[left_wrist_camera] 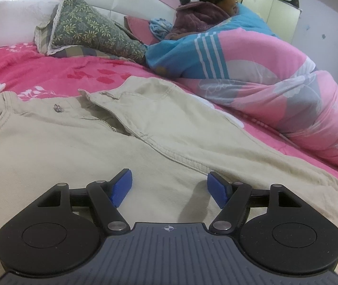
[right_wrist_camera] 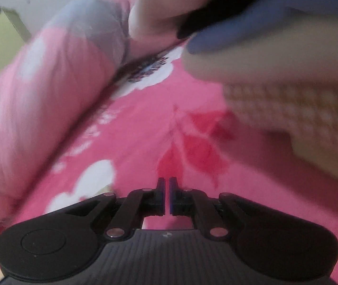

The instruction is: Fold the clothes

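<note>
Beige trousers lie spread on the pink bedsheet, waistband, button and open zip toward the far left. My left gripper hovers low over one trouser leg, its blue pads wide apart and open with only flat cloth beneath. In the blurred right wrist view my right gripper is shut with nothing between its pads, above bare pink sheet. Blurred beige cloth and a cream knitted piece fill that view's upper right; what they are is unclear.
A person sits at the head of the bed under a pink and blue quilt that runs along the right side. A green floral pillow leans on the white headboard. The quilt lies left of my right gripper.
</note>
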A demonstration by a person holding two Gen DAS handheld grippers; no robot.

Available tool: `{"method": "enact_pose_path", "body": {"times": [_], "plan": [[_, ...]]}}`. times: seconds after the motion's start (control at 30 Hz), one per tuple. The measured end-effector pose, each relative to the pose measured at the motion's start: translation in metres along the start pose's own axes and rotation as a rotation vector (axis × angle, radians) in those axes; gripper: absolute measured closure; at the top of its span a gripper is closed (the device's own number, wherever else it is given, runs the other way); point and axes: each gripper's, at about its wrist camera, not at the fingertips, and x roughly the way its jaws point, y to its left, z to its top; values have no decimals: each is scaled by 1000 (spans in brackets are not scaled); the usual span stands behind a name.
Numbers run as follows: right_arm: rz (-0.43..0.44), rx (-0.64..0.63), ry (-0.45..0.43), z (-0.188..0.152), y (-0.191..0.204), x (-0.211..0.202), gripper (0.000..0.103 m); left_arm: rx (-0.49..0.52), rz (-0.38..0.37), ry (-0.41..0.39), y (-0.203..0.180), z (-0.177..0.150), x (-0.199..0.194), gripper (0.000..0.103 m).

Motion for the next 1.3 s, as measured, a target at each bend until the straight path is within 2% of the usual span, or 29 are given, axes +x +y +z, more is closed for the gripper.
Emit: {"method": "enact_pose_path", "body": {"times": [0.07,0.13,0.17,0.23,0.4,0.5,0.6,0.67,0.73,0.8,0.87,0.97,1.03,1.1,1.2,1.3], "plan": [[55,16,12,-9,-6,-20,96,-2,-2,0,0,0,0,32],[74,29,36,-23,-10,-39,76,-5,-4,-1,0,0,0,32],[82,36,48,-31,-12,-48,59,-6,-5,-2,1,0,0,32],[89,60,72,-47,-15,-64,57,-9,-8,-5,1,0,-1,32],[190,90,159,-97,-7,-113,57,-15,-18,-29,2,2,-7,32],[293,147,248,-127,-4,-140,56,-10,-43,-47,-1,5,-19,32],[357,156,367,-158,6,-158,54,3,-84,-58,-7,7,-34,31],[389,145,431,-175,14,-163,51,11,-124,-57,-12,7,-47,26],[412,152,485,-193,22,-159,42,25,-176,-48,-17,5,-60,20],[393,170,526,-205,29,-149,41,53,-218,-32,-24,-2,-73,15],[397,174,538,-215,36,-138,42,89,-249,-13,-30,-11,-84,13],[428,181,494,-216,47,-125,42,135,-287,23,-36,-27,-98,13],[458,197,475,-214,51,-114,51,154,-298,56,-39,-39,-105,13],[465,196,458,-215,54,-108,83,172,-302,79,-41,-49,-110,13],[481,154,391,-214,58,-121,89,215,-298,92,-44,-58,-116,13],[523,90,314,-204,57,-147,90,251,-282,112,-46,-65,-116,13]]}}
